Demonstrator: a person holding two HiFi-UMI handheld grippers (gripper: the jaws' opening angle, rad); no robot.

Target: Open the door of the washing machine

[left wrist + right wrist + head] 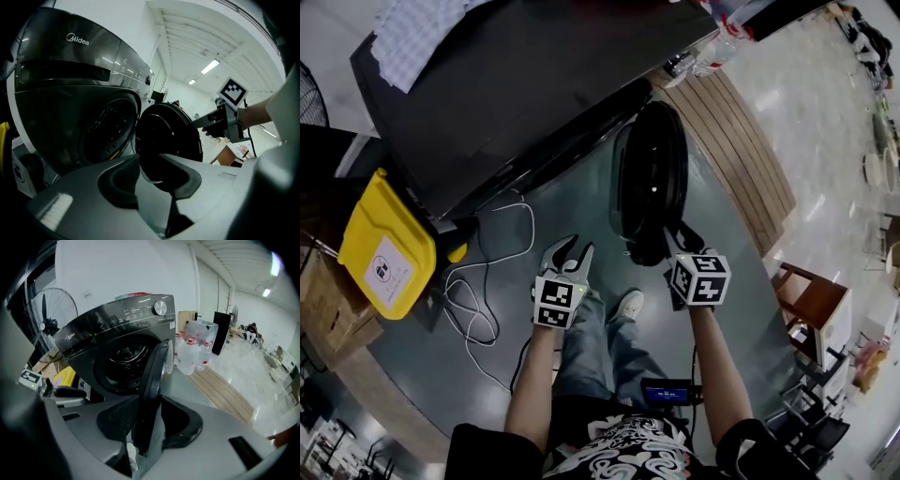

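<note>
Door [153,376] of washing machine [93,341] stands ajar, its rim edge-on between your right gripper [153,414] fingers, which pinch it. Left gripper [150,165] fingers spread, empty. Expect a stiff, fairly heavy, glossy hinged panel: hold at rim, swing smoothly.

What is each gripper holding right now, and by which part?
The right gripper clamps the washing machine door by its free edge; the left gripper holds nothing, jaws apart.

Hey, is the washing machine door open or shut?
Open: the door stands swung out from the washer, its edge between the right gripper's jaws.
</note>
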